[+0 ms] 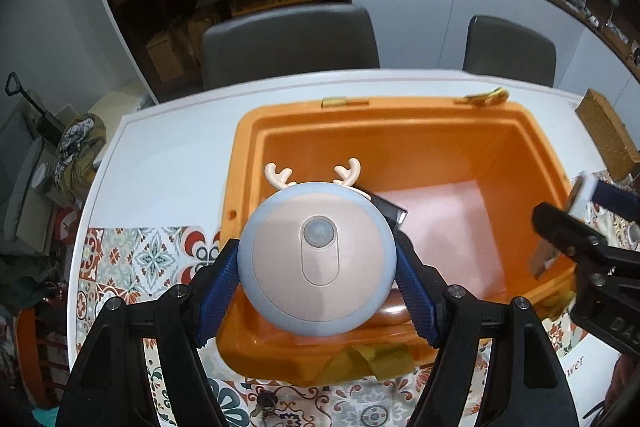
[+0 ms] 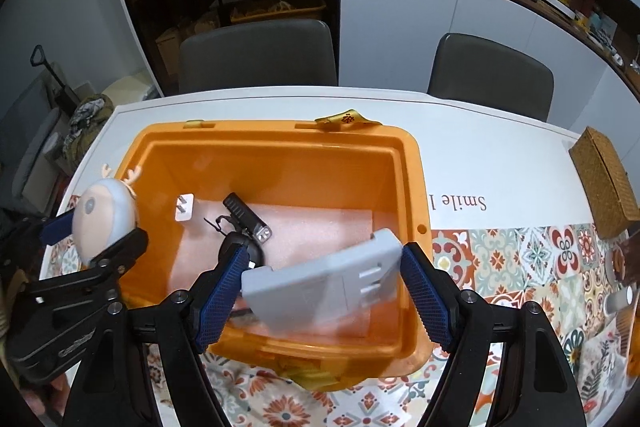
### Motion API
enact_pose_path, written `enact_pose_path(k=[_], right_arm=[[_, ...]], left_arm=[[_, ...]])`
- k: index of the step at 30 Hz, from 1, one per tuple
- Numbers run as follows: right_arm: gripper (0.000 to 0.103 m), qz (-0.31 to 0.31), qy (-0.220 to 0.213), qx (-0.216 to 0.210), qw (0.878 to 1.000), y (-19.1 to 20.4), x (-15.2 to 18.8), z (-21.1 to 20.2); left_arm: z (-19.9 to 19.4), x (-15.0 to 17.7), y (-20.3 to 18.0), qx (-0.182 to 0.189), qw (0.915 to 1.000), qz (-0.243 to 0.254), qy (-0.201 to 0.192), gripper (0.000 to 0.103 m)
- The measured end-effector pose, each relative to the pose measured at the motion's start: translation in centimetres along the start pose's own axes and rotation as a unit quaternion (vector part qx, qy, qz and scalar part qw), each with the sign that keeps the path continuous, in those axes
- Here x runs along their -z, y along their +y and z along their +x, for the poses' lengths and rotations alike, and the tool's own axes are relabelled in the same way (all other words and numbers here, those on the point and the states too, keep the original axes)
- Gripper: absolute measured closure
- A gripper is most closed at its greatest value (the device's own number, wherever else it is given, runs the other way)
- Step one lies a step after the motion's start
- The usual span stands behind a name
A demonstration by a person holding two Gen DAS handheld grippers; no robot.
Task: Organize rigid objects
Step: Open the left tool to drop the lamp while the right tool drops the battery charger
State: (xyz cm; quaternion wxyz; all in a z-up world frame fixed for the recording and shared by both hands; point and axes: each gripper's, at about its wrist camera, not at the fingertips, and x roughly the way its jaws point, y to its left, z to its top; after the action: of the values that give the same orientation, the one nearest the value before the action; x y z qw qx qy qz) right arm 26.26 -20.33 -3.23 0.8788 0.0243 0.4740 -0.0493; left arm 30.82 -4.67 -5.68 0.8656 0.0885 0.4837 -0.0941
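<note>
Right wrist: right hand-held gripper (image 2: 322, 287) clamps grey block (image 2: 324, 285), long axis crosswise, tilted, above orange bin (image 2: 412, 187).

We see our left gripper (image 1: 316, 267) built of glossy black plastic, its two arms spreading in a wide V. Its fingers (image 1: 219, 291) wear dark blue pads with a fine ribbed, grid-like texture. Round silver screw heads sit at the joints behind each pad. Our right gripper (image 2: 322, 283) matches it: black frame, blue textured fingers (image 2: 425, 297), silver screws. Raised lettering marks the black body, too blurred to read.
</note>
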Motion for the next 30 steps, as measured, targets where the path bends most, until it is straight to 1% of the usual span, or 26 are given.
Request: enact_pose_path(k=[5, 10, 16, 18, 19, 20, 23, 28, 29, 30], right_arm=[[0.025, -0.013, 0.001, 0.009, 1.0, 0.4, -0.1, 0.6], [0.025, -0.013, 0.008, 0.01, 1.0, 0.6, -0.2, 1.2], [0.025, -0.013, 0.009, 0.01, 1.0, 0.7, -0.2, 1.3], [0.025, -0.012, 0.01, 0.01, 1.0, 0.7, -0.3, 1.3], [0.025, -0.012, 0.01, 0.009, 1.0, 0.8, -0.3, 1.3], [0.025, -0.012, 0.011, 0.008, 1.0, 0.8, -0.2, 1.4], [0.025, -0.011, 0.012, 0.008, 1.0, 0.7, -0.2, 1.5], [0.025, -0.006, 0.016, -0.004, 1.0, 0.9, -0.3, 1.6], [0.023, -0.007, 0.018, -0.007, 1.0, 1.0, -0.3, 1.6], [0.017, -0.009, 0.018, -0.006, 1.0, 1.1, -0.3, 1.6]], left_arm=[[1.3, 0.3, -0.2, -0.003, 0.9998, 0.003, 0.022, 0.028], [1.9, 0.3, 0.0, 0.004, 0.9993, -0.008, 0.037, 0.028], [1.1, 0.1, -0.1, 0.0, 0.9997, 0.0, 0.025, 0.027], [0.6, 0.1, 0.0, -0.004, 0.9997, -0.001, 0.023, 0.023], [0.3, 0.1, 0.0, -0.01, 0.9997, -0.003, 0.02, 0.019], [0.0, 0.1, 0.0, -0.017, 0.9997, -0.004, 0.016, 0.018], [-0.9, 0.2, 0.3, -0.033, 0.9994, -0.008, 0.013, 0.016], [-2.0, 0.6, 1.1, -0.038, 0.999, -0.02, 0.012, 0.016], [-2.2, 0.7, 1.2, -0.039, 0.9989, -0.023, 0.01, 0.016], [-2.5, 0.9, 1.5, -0.039, 0.9989, -0.026, 0.008, 0.016]])
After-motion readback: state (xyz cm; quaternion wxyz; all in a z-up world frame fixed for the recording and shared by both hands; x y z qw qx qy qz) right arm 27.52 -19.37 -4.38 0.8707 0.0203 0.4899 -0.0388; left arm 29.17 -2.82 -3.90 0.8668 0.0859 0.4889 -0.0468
